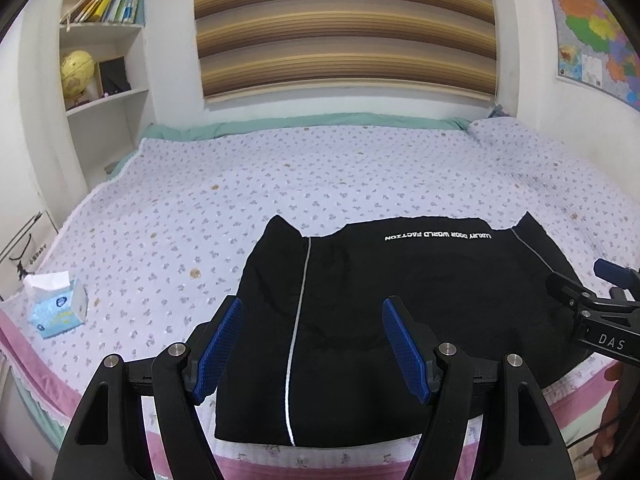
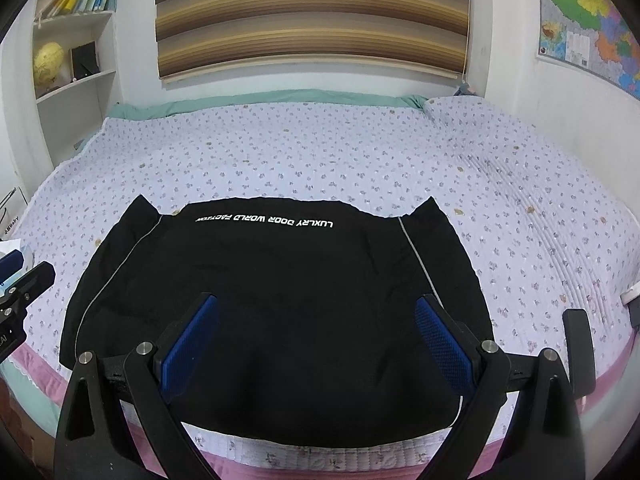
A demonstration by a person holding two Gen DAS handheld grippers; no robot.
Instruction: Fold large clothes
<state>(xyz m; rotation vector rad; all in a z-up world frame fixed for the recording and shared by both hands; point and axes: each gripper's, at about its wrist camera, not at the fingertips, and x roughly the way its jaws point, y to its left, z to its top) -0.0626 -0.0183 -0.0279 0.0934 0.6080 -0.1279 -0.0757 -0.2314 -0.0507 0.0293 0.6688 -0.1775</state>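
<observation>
Both tools, left tool and right tool, hang spread above the black garment. A tissue pack lies left on the floral bed.

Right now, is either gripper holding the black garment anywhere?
Nothing is held. The left gripper and right gripper both hang open above the black garment with white lettering, which lies flat on the floral bedspread.
</observation>
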